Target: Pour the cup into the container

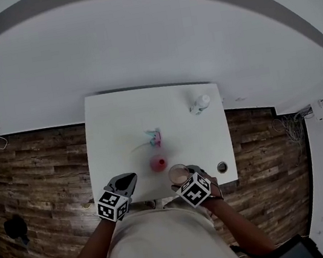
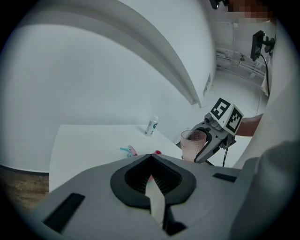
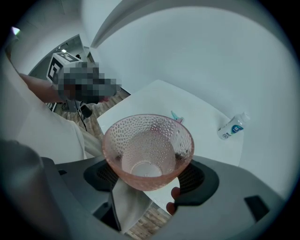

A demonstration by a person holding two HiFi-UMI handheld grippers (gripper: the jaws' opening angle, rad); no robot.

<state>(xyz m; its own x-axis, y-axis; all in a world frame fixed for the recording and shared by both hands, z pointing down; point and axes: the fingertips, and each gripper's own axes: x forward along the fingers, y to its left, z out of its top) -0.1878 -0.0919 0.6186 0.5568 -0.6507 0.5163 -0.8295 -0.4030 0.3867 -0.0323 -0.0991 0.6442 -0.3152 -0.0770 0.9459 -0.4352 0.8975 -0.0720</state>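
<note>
Head view: the dimpled pink translucent cup [image 1: 178, 173] hangs over the white counter's [image 1: 117, 120] near edge, just right of the small red round container [image 1: 158, 163].
To pour well, carry the cup left over the container, then tip it slowly with the rim low. Left gripper view: the left claw [image 2: 151, 161] is closed and empty, sloping gently down at near left. Right gripper view: the right claw [image 3: 147, 174] clamps the cup's lower wall and points steeply down; the cup's contents are unclear.

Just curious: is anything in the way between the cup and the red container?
Nothing visible. The cup, held by the right gripper, is close beside the red container, with only bare table between them.
</note>
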